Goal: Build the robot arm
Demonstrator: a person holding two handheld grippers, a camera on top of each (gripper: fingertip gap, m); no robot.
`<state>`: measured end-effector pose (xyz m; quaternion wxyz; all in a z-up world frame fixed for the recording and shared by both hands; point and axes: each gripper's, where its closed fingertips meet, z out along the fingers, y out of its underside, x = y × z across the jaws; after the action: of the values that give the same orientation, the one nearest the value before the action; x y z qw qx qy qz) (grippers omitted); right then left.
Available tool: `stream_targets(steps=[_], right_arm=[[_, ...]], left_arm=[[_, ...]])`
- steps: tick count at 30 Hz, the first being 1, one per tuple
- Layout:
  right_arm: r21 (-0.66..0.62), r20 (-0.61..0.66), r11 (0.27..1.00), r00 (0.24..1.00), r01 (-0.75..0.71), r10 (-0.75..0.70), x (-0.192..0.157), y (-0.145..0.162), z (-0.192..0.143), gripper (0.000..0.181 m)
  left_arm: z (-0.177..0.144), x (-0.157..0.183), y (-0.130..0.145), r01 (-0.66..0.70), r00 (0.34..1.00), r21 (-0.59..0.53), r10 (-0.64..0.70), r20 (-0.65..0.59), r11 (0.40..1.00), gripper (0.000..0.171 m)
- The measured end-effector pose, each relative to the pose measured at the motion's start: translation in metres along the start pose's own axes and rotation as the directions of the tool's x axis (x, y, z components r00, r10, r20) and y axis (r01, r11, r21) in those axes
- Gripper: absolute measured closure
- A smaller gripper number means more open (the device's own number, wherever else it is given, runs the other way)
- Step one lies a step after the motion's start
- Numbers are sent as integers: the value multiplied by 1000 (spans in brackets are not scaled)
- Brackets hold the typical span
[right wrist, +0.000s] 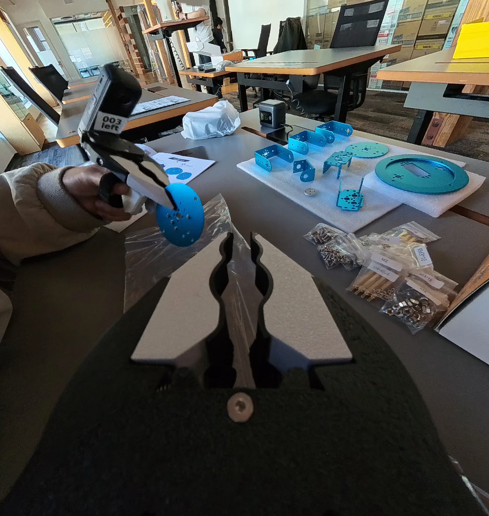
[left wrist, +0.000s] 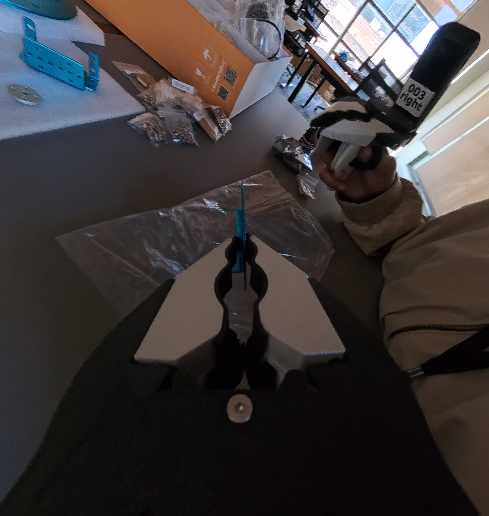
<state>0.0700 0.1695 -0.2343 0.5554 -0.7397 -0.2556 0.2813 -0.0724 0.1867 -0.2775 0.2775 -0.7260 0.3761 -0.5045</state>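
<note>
My left gripper is shut on a thin blue round plate with several holes, seen edge-on in the left wrist view. In the right wrist view the same left gripper holds the plate upright in the air above a clear plastic bag lying flat on the grey table. My right gripper is shut with only a thin slit between the fingers, and it is empty. It hovers above the table to the right of the plate and shows raised in a hand in the left wrist view.
A white foam sheet carries several blue brackets and a small silver disc; a big blue ring lies on foam beside it. Bags of screws and nuts lie at right by an orange box. A booklet lies behind. Spacing between my two grippers at the tips: around 15 cm.
</note>
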Motion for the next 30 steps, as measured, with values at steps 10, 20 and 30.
stream_targets(steps=[10, 20, 30], right_arm=[[-187, 45, 976, 994, 111, -104, -10, 31, 9, 166], [-470, 210, 846, 963, 252, -170, -33, 72, 35, 158], [-442, 610, 766, 783, 466, -124, -71, 72, 103, 158]], left_arm=[[-50, -46, -31, 60, 984, 137, -82, 160, 989, 168], [-46, -49, -24, 104, 983, 119, -120, 137, 987, 168], [-41, -38, -24, 93, 992, 109, -101, 72, 990, 168]])
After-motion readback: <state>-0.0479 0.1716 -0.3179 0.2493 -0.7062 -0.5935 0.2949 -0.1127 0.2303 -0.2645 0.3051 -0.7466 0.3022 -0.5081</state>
